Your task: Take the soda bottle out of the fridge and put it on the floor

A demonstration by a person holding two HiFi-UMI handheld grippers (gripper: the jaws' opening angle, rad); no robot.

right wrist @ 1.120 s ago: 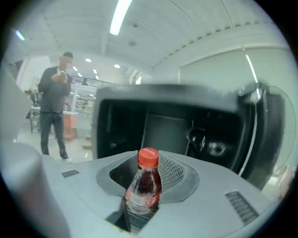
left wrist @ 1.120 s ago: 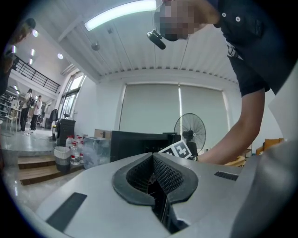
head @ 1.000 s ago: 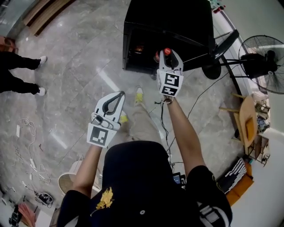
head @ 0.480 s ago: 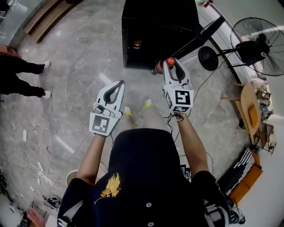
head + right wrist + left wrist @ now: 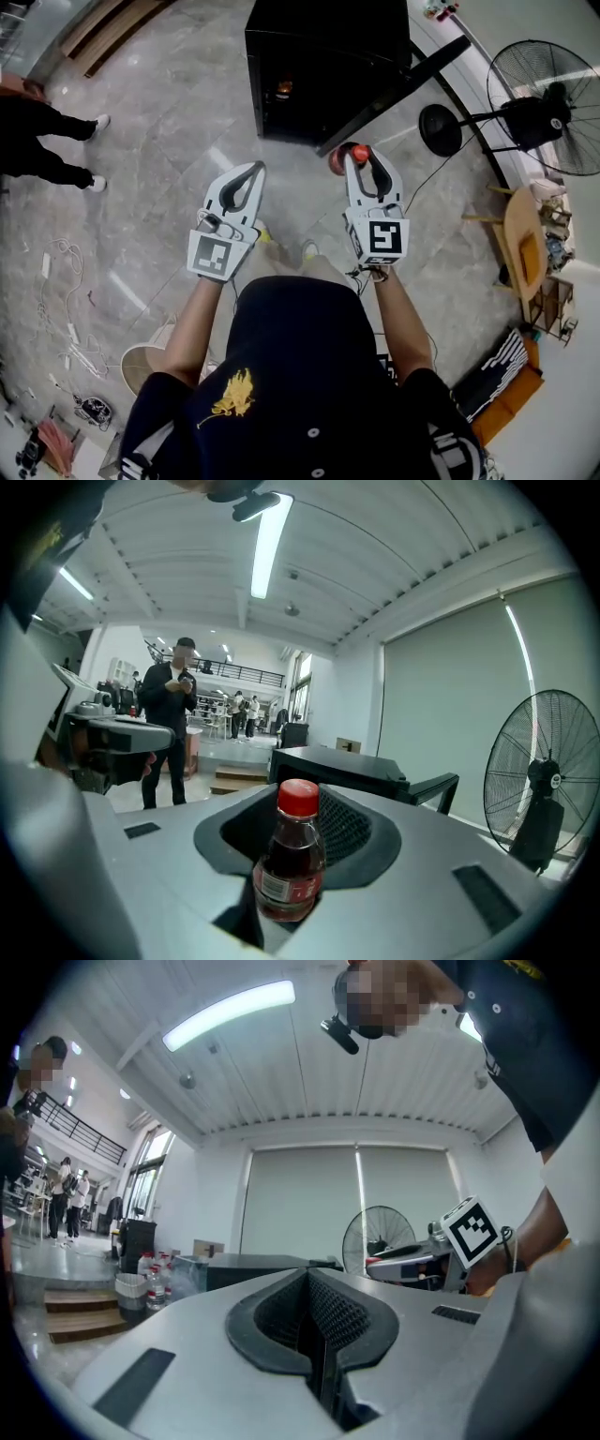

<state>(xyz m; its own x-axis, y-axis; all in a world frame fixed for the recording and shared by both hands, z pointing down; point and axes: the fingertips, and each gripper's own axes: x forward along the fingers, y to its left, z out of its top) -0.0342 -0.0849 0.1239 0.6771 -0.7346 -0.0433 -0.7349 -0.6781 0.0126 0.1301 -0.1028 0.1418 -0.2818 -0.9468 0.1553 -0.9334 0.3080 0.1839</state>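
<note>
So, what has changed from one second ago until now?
The right gripper, shut on the soda bottle, has drawn back from the fridge toward the person. Unchanged: that grip, the shut empty left gripper, the open door.

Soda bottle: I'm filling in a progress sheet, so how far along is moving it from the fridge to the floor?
Done: the soda bottle is out of the fridge, whose door stands open. In hand: the right tongs grip it upright, above the floor; the left tongs are shut and empty. Left: lowering it onto the floor and letting go.
</note>
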